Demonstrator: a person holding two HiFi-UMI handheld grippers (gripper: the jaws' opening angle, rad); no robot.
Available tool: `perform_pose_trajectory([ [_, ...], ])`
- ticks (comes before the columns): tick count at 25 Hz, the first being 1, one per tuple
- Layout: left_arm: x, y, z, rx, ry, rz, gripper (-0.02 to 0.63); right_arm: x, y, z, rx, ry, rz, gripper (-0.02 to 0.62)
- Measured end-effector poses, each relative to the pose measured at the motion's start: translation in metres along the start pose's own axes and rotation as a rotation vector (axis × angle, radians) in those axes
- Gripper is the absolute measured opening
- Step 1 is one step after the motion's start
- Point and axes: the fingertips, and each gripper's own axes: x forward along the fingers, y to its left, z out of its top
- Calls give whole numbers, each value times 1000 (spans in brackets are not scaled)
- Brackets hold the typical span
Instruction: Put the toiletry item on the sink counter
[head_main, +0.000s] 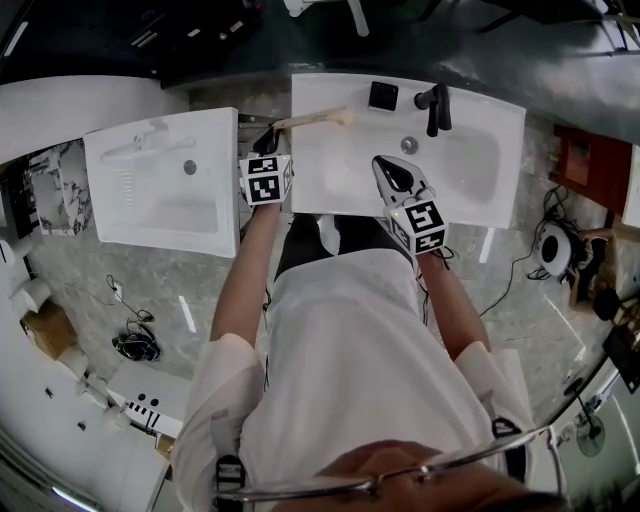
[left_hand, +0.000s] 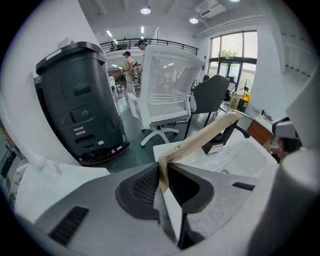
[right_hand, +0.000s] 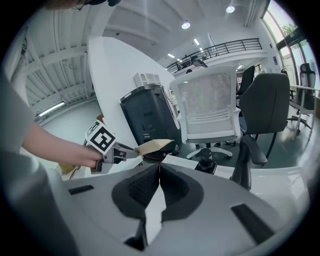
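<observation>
Packet (head_main: 318, 119), pinched by one end in our left tool (head_main: 266, 139), we hold over the sink (head_main: 480, 200) ledge to lay down (right tool (head_main: 393, 173) closed, empty, kept clear).

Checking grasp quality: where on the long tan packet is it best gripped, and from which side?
At its near end, coming in endwise, as the left gripper does: the tan packet is long and slim, so the fingers pinch across its narrow width.
</observation>
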Motion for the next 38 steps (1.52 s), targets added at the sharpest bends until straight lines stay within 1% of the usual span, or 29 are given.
perform_pose_trajectory([
  [6, 40, 5, -14, 58, 57, 43, 51, 2, -15, 2, 6, -1, -7, 6],
  [10, 59, 3, -9, 105, 68, 59, 51, 3, -24, -3, 6, 22, -8, 6],
  [14, 78, 1, -9, 179, 91, 78, 51, 3, -33, -6, 11, 38, -11, 6],
  [17, 94, 4, -15, 238, 121, 103, 51, 4, -37, -8, 17, 42, -13, 6],
  [23, 116, 5, -22, 267, 141, 136, 52, 3, -38, -17, 20, 59, -7, 6],
  [27, 127, 6, -20, 316, 145, 175, 52, 0, -38, -22, 32, 69, -10, 6],
  [30, 134, 5, -21, 345, 149, 177, 52, -1, -38, -23, 37, 76, -11, 6],
  [34, 142, -1, -22, 384, 156, 157, 52, -2, -37, -27, 43, 85, -9, 6],
  [38, 144, -3, -19, 393, 158, 141, 52, 0, -34, -30, 48, 94, -5, 6],
])
